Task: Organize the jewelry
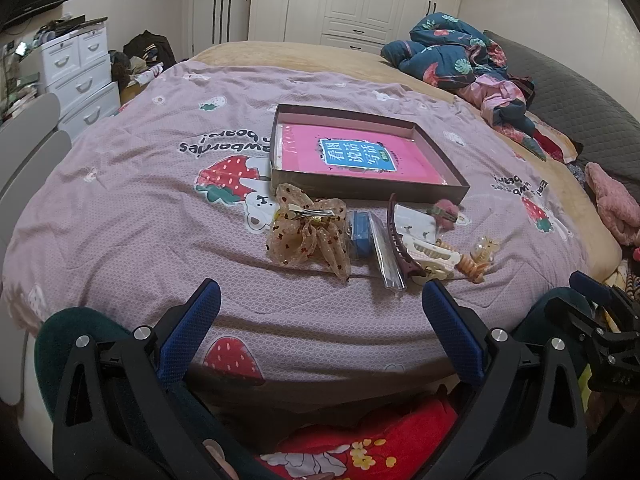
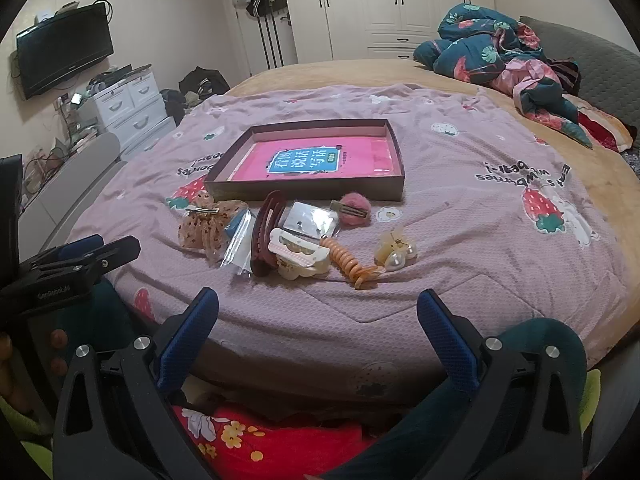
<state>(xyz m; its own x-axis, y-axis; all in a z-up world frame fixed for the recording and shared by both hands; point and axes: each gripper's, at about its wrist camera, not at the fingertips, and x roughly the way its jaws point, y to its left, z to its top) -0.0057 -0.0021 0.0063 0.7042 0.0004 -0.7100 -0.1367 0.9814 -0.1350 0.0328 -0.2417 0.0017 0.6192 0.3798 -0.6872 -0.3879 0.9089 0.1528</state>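
Jaws of both grippers gape empty; white claw clip (image 2: 298,258) partly hides under maroon clip (image 2: 266,232).

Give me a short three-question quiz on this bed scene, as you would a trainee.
1. True or false: the shallow brown cardboard box already holds hair clips.
2. Which lies nearest the pearl-decorated clip? A) sheer dotted fabric bow B) orange spiral hair tie C) pink book
3. Are the left gripper and right gripper open or shut?

Key: 1 false; 2 B; 3 both open, empty.
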